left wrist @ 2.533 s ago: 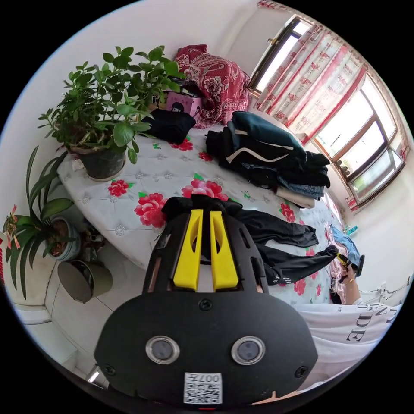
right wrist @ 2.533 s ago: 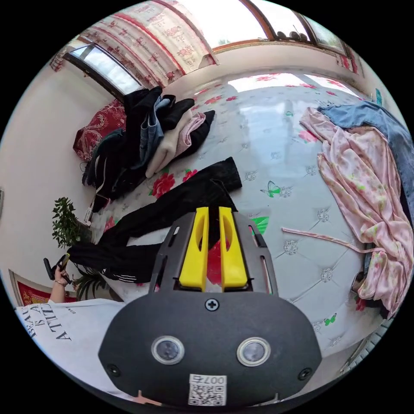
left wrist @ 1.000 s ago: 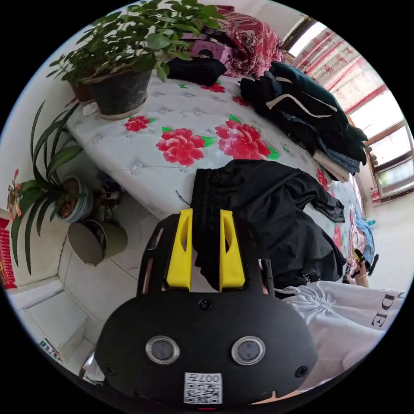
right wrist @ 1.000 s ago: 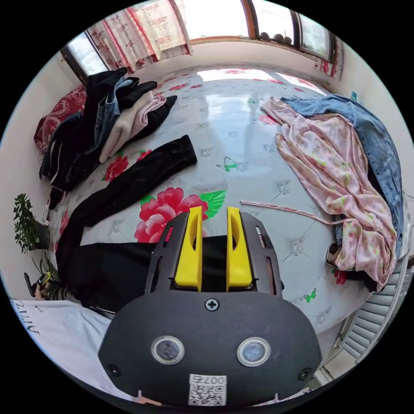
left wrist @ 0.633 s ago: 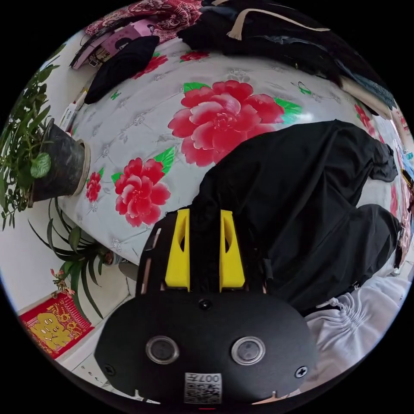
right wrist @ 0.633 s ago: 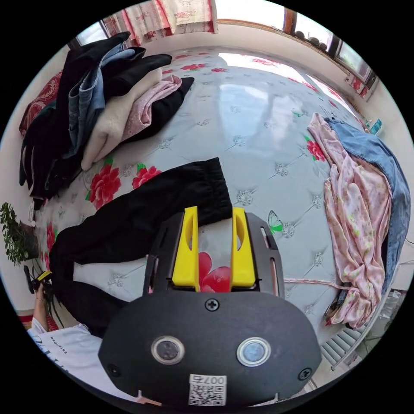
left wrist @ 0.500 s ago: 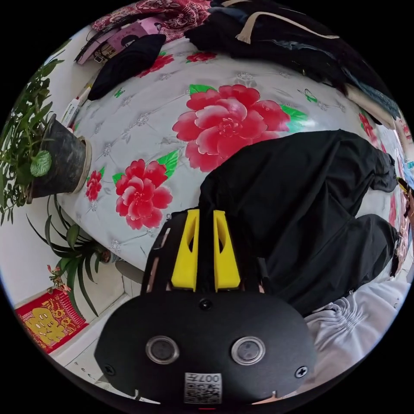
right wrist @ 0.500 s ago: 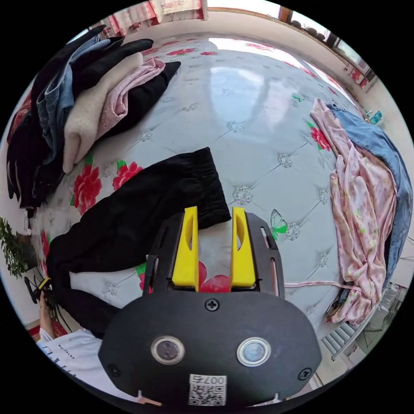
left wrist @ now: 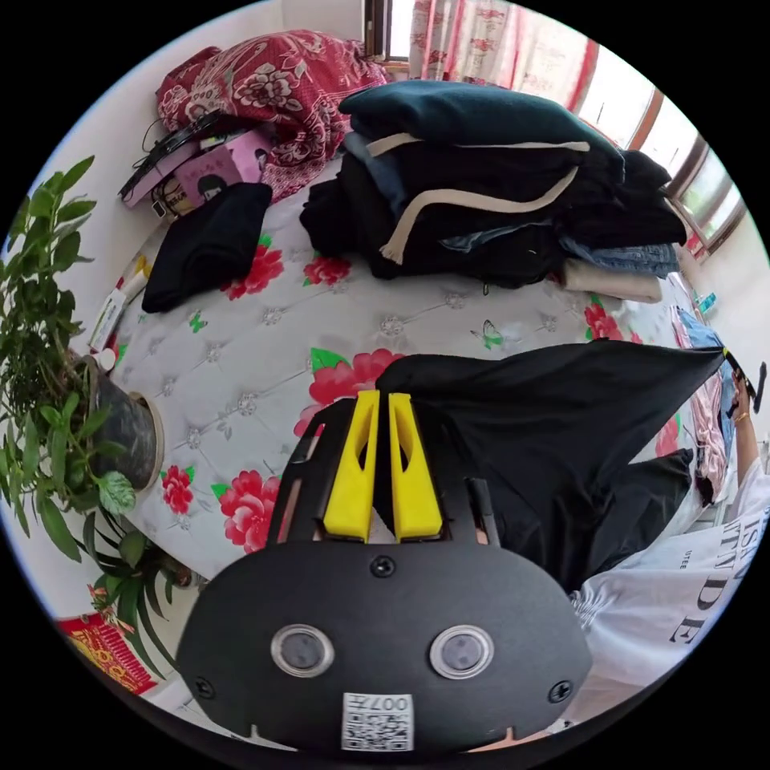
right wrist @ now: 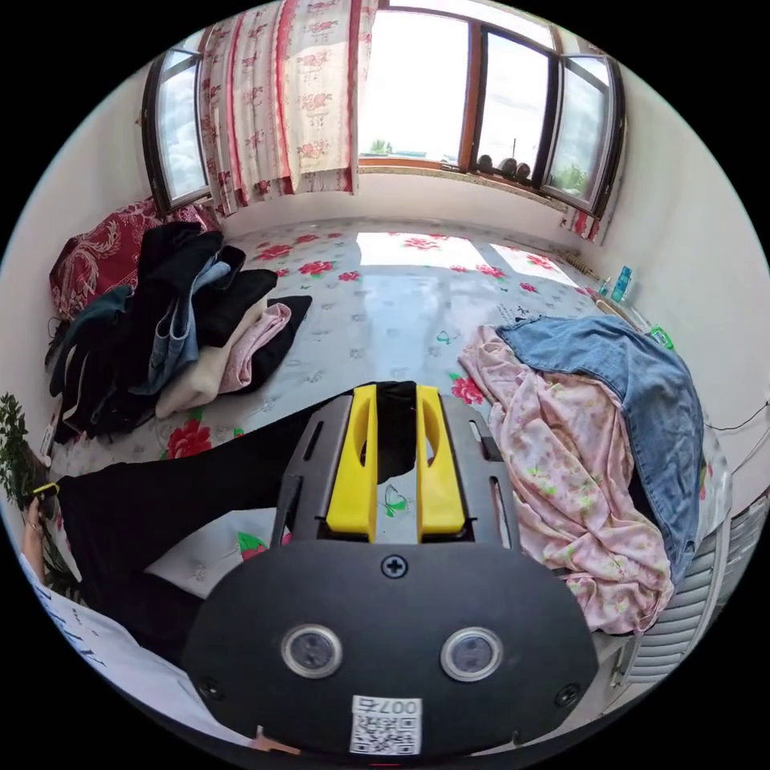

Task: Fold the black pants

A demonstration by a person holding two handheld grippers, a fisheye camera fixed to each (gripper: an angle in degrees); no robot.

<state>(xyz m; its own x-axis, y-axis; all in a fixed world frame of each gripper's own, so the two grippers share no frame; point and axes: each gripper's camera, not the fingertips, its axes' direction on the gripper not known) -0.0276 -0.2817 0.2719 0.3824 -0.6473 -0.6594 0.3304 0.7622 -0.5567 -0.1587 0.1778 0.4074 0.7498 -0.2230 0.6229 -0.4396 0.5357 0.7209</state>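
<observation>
The black pants [left wrist: 561,409] hang stretched in the air above the flowered bed [left wrist: 265,337], pulled between the two grippers. The left gripper [left wrist: 377,401] has its yellow jaws nearly together, pinching one end of the cloth. The right gripper [right wrist: 395,393] clamps the other end, black cloth showing between its jaws. The person's white shirt [left wrist: 690,577] bears dark letters, cut off by the frame. The left gripper view takes in a potted plant [left wrist: 56,385] and a stack of folded clothes [left wrist: 497,200]; the right gripper view takes in a pink garment [right wrist: 561,473] under blue denim [right wrist: 634,377] and the windows [right wrist: 417,88].
</observation>
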